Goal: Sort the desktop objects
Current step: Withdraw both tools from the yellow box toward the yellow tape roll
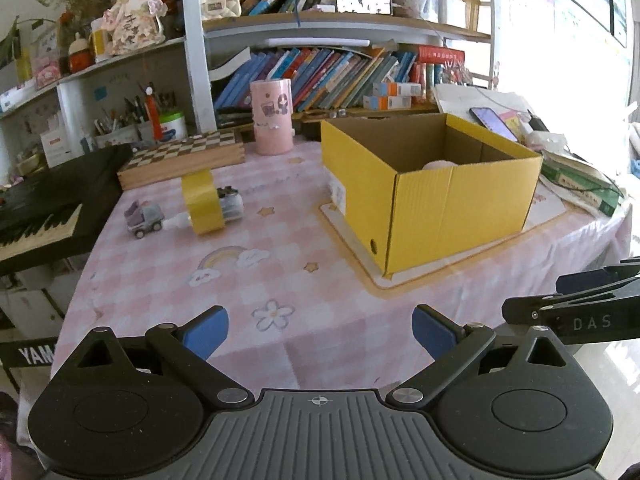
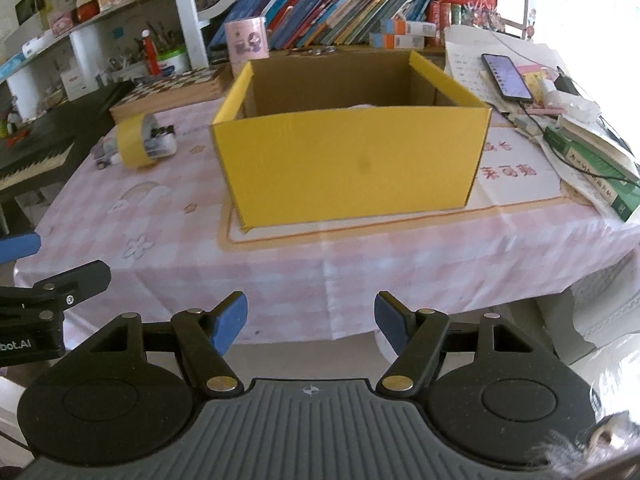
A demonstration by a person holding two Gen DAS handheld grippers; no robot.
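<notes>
Blue-padded fingers of the left hand-held gripper (image 1: 320, 330) stand apart and empty at the near edge of the bench (image 1: 320, 288). Ahead and to its left a yellow roll of tape (image 1: 201, 203) stands on edge, hole facing sideways, touching a small grey toy truck (image 1: 144, 218). Right of them sits the open yellow cardboard box (image 1: 432, 196). The right hand-held gripper (image 2: 311, 322), also apart and empty, faces the box, so the left looks nearer the roll.

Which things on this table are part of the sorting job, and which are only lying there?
Likely part of the job:
yellow box
tape roll
toy truck
small gadget behind the tape

Likely just lying about:
chessboard box
pink cylinder
phone
green book
keyboard
</notes>
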